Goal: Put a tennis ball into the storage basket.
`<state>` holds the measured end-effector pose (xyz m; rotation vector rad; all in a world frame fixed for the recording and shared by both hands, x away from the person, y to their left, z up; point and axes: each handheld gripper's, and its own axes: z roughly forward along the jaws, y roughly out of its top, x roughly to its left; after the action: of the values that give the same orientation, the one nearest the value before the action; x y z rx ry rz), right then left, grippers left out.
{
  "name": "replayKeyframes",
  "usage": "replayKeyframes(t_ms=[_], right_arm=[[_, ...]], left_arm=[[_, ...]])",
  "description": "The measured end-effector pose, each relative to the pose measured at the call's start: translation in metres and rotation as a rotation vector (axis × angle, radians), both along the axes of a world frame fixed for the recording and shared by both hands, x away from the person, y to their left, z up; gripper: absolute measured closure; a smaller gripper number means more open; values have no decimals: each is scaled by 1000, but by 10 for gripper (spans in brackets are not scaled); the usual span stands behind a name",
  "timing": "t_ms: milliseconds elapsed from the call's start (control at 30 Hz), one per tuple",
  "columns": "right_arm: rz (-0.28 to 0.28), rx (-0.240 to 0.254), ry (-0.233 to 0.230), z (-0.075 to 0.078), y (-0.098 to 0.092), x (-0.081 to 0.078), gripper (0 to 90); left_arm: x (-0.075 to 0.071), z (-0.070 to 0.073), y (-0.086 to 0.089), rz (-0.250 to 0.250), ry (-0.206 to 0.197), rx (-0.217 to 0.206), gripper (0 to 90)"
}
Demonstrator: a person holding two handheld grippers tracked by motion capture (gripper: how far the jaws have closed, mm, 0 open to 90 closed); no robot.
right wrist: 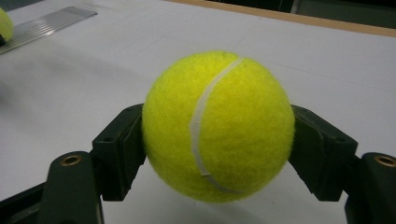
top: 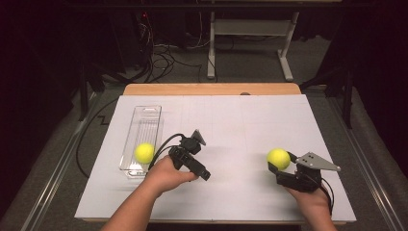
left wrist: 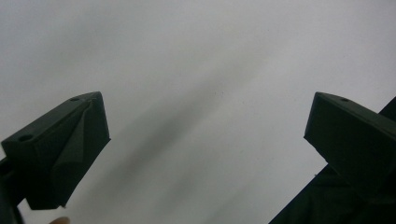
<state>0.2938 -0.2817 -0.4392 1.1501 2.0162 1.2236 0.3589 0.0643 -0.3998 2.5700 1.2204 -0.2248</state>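
The right gripper [top: 278,166] is clamped on a yellow tennis ball [top: 278,158], its two black jaws pressing the ball's sides; in the right gripper view the same gripper [right wrist: 217,140] holds the ball [right wrist: 218,126] clear of the white surface, with a curved white seam running down the ball's front. No brand mark or lettering can be read on the felt that faces the camera. The grey three-cornered plate on top of this gripper points toward the right edge of the surface, and the person's right hand [top: 312,197] grips the body near the front right corner. The left gripper [top: 208,175], held in the left hand [top: 166,175], sits near the middle of the front edge; in the left gripper view its jaws stand wide apart with nothing between them, and the gripper [left wrist: 205,135] looks onto bare white surface. Just beside that hand, toward the left edge, a clear plastic tray [top: 146,115] lies lengthwise, and a second tennis ball [top: 144,152] rests in its near end. That second ball [right wrist: 4,23] and the ribbed tray [right wrist: 46,23] show at the far left of the right gripper view. The white sheet [top: 231,120] covers a wooden table [top: 211,89], whose bare wood shows along the far edge. No writing is legible anywhere on the sheet, tray or grippers.
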Motion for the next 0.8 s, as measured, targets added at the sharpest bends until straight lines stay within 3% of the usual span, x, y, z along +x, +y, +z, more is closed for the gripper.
replayKeyframes(t_ms=[500,800], right_arm=[[91,-36,26,-10,26,6,267],[145,-11,11,-8,44,6,267]], left_arm=[[0,1,0,4,-2,-10,8],[-1,3,2,7,-4,-13,8]])
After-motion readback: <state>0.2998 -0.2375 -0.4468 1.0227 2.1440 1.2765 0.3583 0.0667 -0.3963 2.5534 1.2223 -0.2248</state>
